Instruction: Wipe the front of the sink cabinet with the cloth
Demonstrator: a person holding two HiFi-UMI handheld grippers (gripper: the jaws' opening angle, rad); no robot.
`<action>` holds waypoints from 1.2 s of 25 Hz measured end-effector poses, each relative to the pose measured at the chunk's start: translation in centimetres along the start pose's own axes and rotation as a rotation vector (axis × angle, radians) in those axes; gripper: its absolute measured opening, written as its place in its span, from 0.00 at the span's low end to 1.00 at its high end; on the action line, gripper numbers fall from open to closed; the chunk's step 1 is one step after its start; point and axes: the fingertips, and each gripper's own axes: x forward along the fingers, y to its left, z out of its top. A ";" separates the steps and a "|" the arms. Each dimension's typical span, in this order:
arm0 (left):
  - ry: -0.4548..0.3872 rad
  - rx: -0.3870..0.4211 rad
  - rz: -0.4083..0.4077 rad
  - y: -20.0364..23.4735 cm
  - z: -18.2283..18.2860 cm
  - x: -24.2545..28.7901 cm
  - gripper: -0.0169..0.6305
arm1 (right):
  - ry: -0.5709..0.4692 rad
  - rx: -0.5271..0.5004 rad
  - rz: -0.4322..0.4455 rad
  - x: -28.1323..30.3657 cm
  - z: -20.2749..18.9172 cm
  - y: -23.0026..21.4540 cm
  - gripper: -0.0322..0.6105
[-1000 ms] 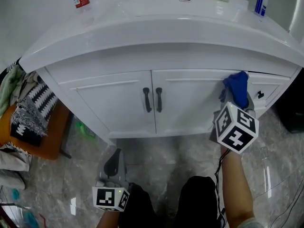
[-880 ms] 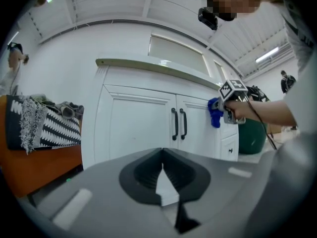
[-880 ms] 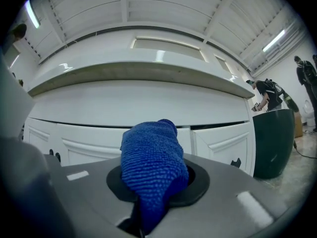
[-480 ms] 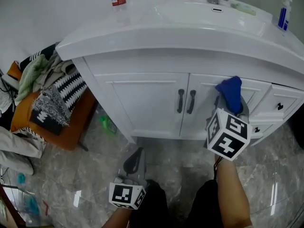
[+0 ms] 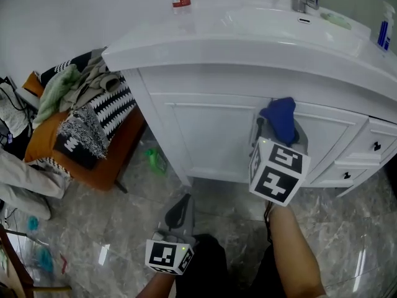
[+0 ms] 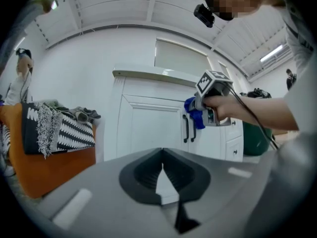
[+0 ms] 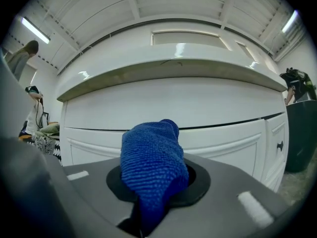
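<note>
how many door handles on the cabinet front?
2: left handle and right handle, side by side near the cloth. Counted from the left gripper view; others may be hidden.

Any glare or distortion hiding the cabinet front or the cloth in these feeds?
Head view: cabinet front evenly lit, no glare; bright reflections only on the glossy floor. Right gripper view: fisheye bows the countertop edge into an arc, cloth sharp. Left gripper view: dark vignetted corners.
</note>
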 end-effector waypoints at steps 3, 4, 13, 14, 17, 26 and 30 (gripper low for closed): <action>-0.005 0.002 0.018 0.8 0.3 -0.5 0.04 | 0.017 -0.007 0.068 0.1 0.0 3.1 0.16; -0.008 0.003 0.023 1.0 0.5 -0.7 0.04 | 0.033 -0.010 0.109 0.3 -0.2 4.7 0.16; 0.004 0.017 0.096 4.3 0.9 -3.7 0.04 | 0.072 0.090 0.243 2.2 -2.3 14.3 0.18; 0.005 0.015 0.107 4.7 0.8 -4.0 0.04 | 0.070 0.077 0.277 2.1 -2.4 15.7 0.18; 0.005 0.018 0.127 5.3 0.8 -4.8 0.04 | 0.074 0.056 0.364 1.9 -2.5 19.7 0.18; 0.001 0.021 0.161 6.9 1.2 -6.4 0.04 | 0.177 -0.009 0.597 1.7 -5.4 26.7 0.18; 0.012 0.021 0.140 6.2 0.7 -5.9 0.04 | 0.204 -0.021 0.562 2.0 -6.5 24.8 0.18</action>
